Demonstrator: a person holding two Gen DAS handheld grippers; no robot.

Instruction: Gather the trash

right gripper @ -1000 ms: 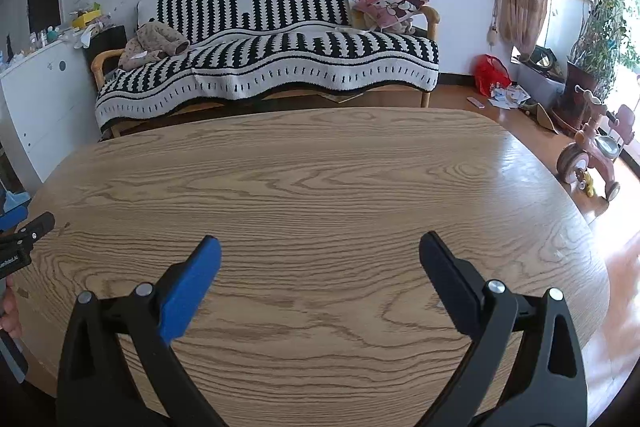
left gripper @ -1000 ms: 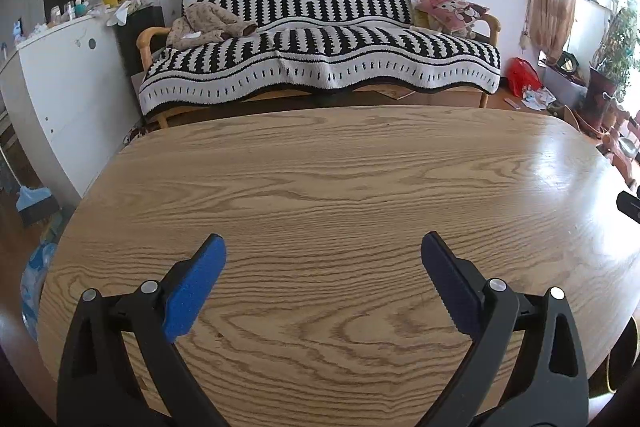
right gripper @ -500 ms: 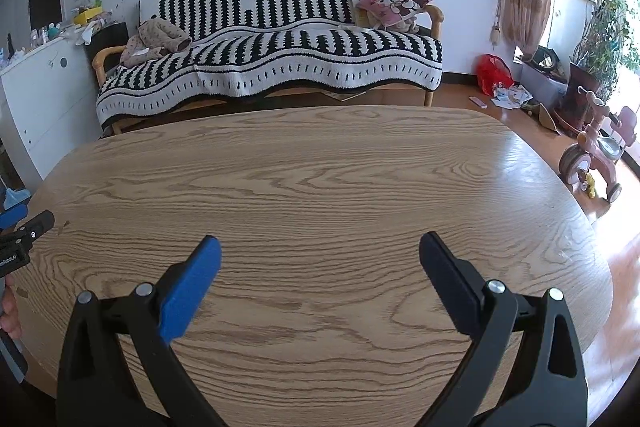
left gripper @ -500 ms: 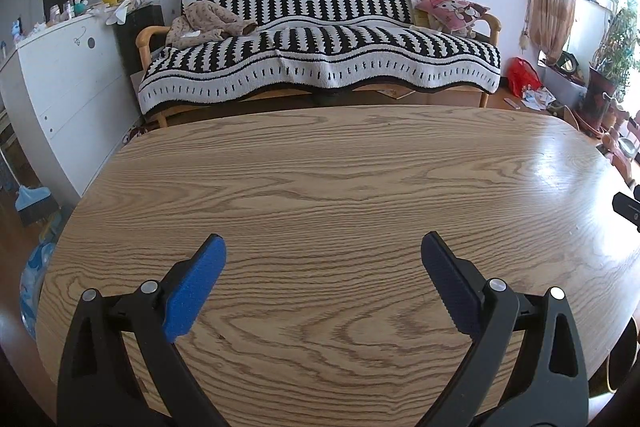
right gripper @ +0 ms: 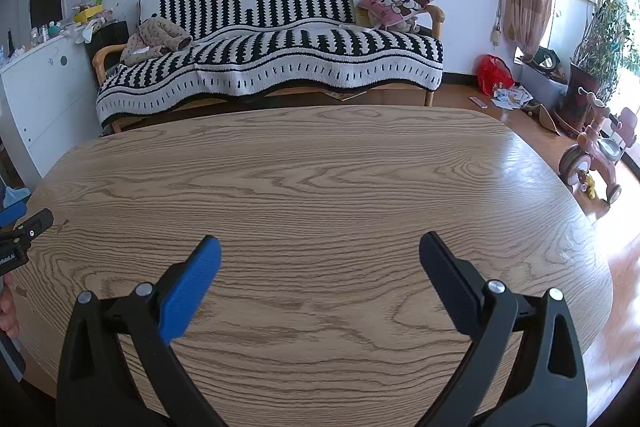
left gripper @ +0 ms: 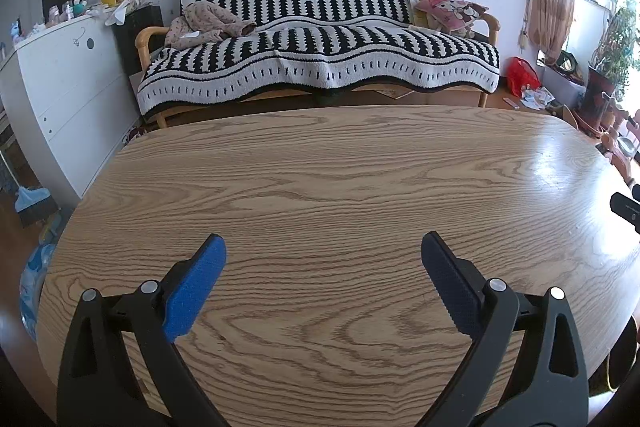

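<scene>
Little is shifting since a second ago: both views are drifting only slightly, sofa (left gripper: 320, 39) sitting a touch differently in frame. Left hand-held gripper (left gripper: 323, 255) is hovering over the wooden counter (left gripper: 340, 179), fingers spread wide, gripping nothing. Right hand-held gripper (right gripper: 320, 255) is doing likewise, fingers apart and holding nothing. Scattered paper scraps (right gripper: 510, 95) are lying on the floor beside a red bag (right gripper: 494, 73), well beyond the counter's far right. Pink tricycle (right gripper: 596, 155) is standing near the counter's right edge.
</scene>
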